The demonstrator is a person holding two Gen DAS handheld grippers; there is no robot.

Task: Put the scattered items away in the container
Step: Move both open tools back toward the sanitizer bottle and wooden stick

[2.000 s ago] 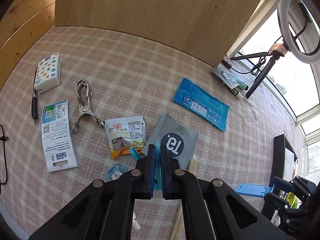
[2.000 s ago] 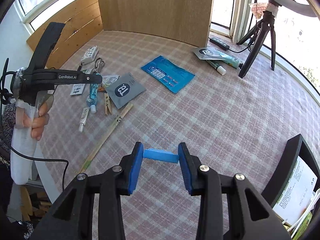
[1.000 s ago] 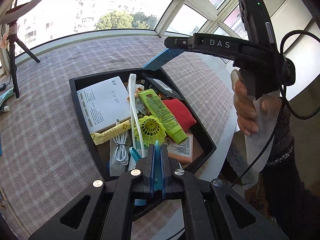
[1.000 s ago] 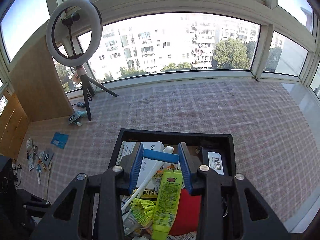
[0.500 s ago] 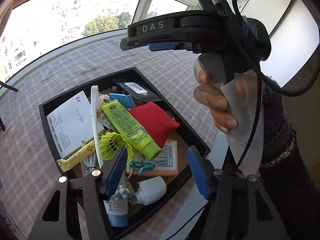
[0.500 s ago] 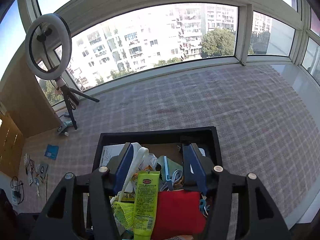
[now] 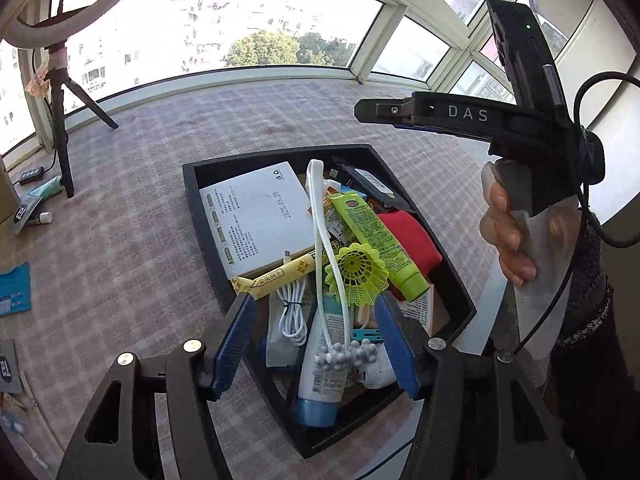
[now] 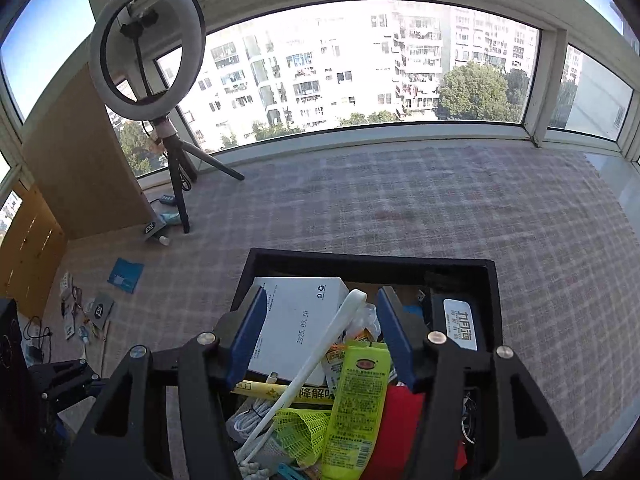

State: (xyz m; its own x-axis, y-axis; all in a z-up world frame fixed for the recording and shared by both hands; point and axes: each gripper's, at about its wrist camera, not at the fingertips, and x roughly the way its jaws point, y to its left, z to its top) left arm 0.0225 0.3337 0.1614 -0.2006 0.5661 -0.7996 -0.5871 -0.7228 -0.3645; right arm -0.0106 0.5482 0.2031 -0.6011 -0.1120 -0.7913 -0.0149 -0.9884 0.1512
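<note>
Checked tabletop under the big windows carries the tray (image 8: 370,261), over which both the left claw (image 7: 316,344) and right claw (image 8: 318,336) hang spread and empty, while the scattered items (image 8: 90,312) lie well apart from the tray, nearer the left claw's side.

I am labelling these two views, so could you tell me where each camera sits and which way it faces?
Left wrist: above the left gripper, open, looking down into the black tray; the right hand shows.
Right wrist: above the right gripper, open, facing the tray and window.
Shared: white box, green tube, ring light tripod.
</note>
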